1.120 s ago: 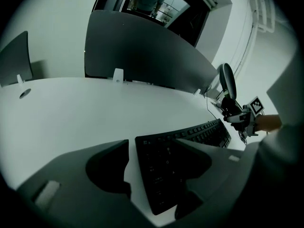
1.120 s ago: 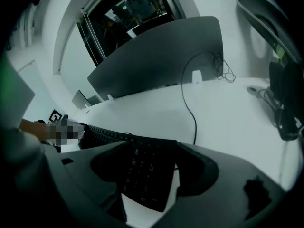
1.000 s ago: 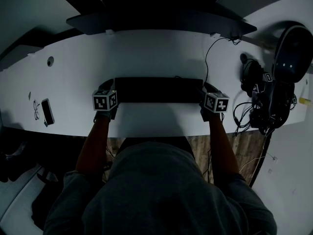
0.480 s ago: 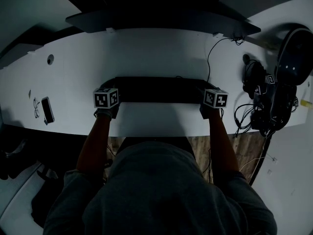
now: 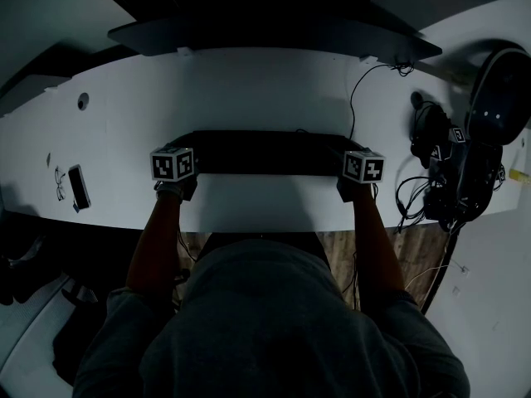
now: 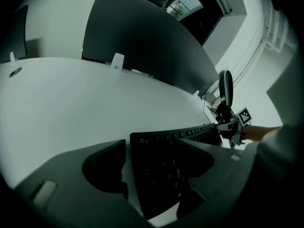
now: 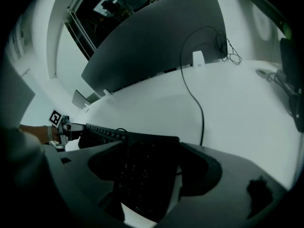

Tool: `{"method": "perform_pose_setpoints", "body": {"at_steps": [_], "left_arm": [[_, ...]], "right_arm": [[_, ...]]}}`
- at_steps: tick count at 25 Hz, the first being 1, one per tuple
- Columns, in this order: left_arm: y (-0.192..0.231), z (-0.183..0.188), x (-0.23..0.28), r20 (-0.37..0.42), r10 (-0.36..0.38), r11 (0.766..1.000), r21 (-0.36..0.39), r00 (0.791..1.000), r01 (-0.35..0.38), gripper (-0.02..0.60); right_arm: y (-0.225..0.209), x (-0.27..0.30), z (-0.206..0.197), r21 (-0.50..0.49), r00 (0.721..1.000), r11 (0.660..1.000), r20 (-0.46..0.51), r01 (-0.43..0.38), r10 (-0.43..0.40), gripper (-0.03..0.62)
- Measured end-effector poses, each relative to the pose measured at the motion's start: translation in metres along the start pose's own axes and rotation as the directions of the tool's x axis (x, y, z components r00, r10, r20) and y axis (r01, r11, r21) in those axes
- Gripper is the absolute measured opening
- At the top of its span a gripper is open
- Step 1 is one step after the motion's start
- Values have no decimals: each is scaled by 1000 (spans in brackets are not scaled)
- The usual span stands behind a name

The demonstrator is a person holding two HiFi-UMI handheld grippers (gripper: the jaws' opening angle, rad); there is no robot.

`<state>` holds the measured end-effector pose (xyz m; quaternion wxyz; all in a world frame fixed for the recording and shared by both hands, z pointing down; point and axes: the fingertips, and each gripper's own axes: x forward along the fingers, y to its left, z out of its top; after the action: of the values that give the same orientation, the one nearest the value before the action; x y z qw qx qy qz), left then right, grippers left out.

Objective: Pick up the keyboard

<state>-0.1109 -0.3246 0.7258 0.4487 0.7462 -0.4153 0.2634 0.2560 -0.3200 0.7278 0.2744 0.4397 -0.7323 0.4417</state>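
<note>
A black keyboard (image 5: 270, 152) lies flat on the white desk (image 5: 249, 89), its length running left to right. My left gripper (image 5: 191, 149) is at its left end and my right gripper (image 5: 345, 151) at its right end, both pointing down and away from me. In the left gripper view the keyboard's end (image 6: 161, 175) lies between the wide jaws of my left gripper (image 6: 154, 148), with a strip of white desk showing beside the left jaw. In the right gripper view the other end (image 7: 142, 175) lies likewise inside my right gripper (image 7: 152, 151). Neither pair of jaws presses on it.
A dark divider panel (image 5: 274, 31) stands along the desk's back. A black cable (image 5: 355, 98) runs from it to the keyboard. A phone (image 5: 79, 187) lies at the left. A tangle of cables and dark gear (image 5: 452, 181) fills the right. The desk's front edge is just below the grippers.
My left gripper's marker cube has swung slightly to the left. The keyboard and my right gripper stay about where they were.
</note>
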Motion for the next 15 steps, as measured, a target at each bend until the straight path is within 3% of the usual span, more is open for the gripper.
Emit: {"method": "perform_pose_setpoints", "body": {"at_steps": [6, 9, 15], "left_arm": [[-2, 2, 3, -6, -16, 1000, -25, 1000, 16, 321], [-2, 2, 3, 2, -9, 999, -35, 1000, 9, 277], [-2, 3, 3, 24, 9, 999, -40, 1000, -8, 278]], "right_arm": [[-2, 0, 1, 29, 1000, 1000, -4, 5, -5, 333], [-3, 1, 1, 51, 1000, 999, -5, 12, -12, 331], [-4, 1, 3, 62, 999, 998, 3, 33, -33, 331]]}}
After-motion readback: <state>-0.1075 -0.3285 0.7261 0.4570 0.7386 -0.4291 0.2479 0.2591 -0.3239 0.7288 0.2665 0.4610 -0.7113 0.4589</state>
